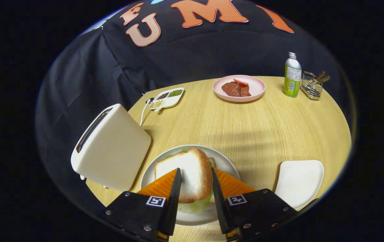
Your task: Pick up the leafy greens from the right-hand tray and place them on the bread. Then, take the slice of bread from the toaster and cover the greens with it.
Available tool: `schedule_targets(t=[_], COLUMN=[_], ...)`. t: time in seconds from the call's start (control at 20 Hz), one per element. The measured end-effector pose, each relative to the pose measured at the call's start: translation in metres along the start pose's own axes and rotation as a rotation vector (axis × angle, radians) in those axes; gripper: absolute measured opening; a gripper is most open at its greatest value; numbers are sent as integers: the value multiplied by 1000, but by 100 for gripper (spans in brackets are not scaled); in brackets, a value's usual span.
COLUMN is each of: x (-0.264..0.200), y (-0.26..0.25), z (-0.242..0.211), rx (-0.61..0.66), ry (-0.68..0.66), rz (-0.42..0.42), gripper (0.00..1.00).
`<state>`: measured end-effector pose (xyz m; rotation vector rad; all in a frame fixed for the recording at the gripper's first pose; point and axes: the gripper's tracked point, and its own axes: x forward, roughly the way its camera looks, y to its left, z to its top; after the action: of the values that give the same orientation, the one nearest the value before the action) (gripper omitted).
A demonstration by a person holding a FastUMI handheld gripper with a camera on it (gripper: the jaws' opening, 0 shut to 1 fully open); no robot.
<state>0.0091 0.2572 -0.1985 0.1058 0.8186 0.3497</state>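
A slice of bread point(192, 168) lies tilted, white face up with its brown crust to the right, on the round white plate point(227, 163). Pale leafy greens point(197, 205) stick out from under its near edge, and a little green shows at its far edge. My gripper point(196, 169) hangs just over the plate. Its fingers stand apart on either side of the slice's middle, and the slice is wider than the gap between them. I see no finger pressing on the bread. The cream toaster point(111, 148) stands left of the plate with a dark slot on top.
A white rectangular tray point(299, 181) sits right of the plate. Far across the wooden table are a pink plate point(239, 88) with meat and tomato, a divided dish of grains point(166, 98), a green bottle point(292, 75) and a wire rack point(312, 86).
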Motion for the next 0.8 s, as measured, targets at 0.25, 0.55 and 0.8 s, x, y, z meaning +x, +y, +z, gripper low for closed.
schedule_targets(t=[0.25,0.55,0.8], x=[-5,-40,-100], y=[-21,-73,-143], z=[6,30,55], rx=[11,41,31], ry=[-41,-148,-284], rz=[-34,-116,-240], gripper=[63,96,98])
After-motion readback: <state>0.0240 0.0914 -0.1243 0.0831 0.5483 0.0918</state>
